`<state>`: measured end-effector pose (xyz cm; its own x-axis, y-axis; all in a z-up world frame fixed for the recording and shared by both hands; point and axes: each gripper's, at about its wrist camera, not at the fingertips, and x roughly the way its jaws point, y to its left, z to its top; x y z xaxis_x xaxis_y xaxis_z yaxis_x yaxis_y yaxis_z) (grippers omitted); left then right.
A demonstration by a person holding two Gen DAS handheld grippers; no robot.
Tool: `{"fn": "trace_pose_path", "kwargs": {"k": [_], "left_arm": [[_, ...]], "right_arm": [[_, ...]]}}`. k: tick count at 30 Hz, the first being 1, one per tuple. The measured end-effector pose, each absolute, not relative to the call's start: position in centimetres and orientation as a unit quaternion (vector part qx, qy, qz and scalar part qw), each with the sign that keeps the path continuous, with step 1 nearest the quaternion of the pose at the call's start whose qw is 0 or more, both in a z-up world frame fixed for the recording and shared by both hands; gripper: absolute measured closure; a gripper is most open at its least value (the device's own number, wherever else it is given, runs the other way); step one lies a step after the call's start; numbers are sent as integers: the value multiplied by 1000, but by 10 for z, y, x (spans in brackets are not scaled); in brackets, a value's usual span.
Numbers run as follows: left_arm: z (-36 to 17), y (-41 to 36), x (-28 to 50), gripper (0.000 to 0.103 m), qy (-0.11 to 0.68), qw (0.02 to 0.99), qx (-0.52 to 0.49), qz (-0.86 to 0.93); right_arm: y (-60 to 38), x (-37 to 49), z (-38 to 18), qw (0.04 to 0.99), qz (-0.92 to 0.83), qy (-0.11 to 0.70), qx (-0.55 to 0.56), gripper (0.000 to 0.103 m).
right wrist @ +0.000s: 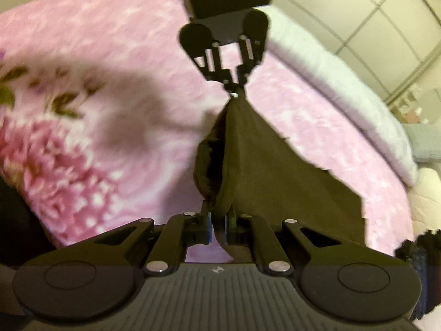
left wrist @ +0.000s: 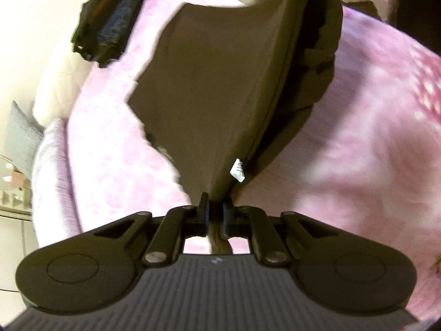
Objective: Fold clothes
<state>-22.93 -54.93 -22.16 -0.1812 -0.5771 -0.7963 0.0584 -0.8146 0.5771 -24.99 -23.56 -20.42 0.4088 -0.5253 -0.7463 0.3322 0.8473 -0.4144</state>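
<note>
Left wrist view: far left, a dark folded stack [left wrist: 106,24] lies on the bed [left wrist: 372,138], which carries a pink floral blanket; in the middle, a dark brown garment [left wrist: 209,88] hangs taut above the blanket, one end clenched in the left gripper [left wrist: 214,215], with a white label [left wrist: 237,170] just beside the pinch. The right wrist view shows the right gripper [right wrist: 217,224] clamped on the opposite end of the same cloth, and the left gripper pinching the far end, so the piece is stretched between the two.

To do this step well, I judge both ends should stay level and taut as the cloth is lowered, so the hanging edge meets the blanket first and lies flat, with the bunched fabric along one seam shaken out before release.

Count: two grippers, one garment in hand, one folded stack, one label, one bed.
</note>
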Motion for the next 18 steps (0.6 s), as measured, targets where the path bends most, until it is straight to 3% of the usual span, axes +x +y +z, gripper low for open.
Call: {"fn": "trace_pose_path", "kwargs": {"k": [11, 18], "left_arm": [[-163, -708, -317, 96, -223, 143, 638, -723], [-196, -828, -403, 96, -204, 79, 658, -721]], "right_arm": [[-370, -338, -134, 832, -375, 406, 43, 97], [-483, -430, -144, 813, -423, 365, 163, 97]]}}
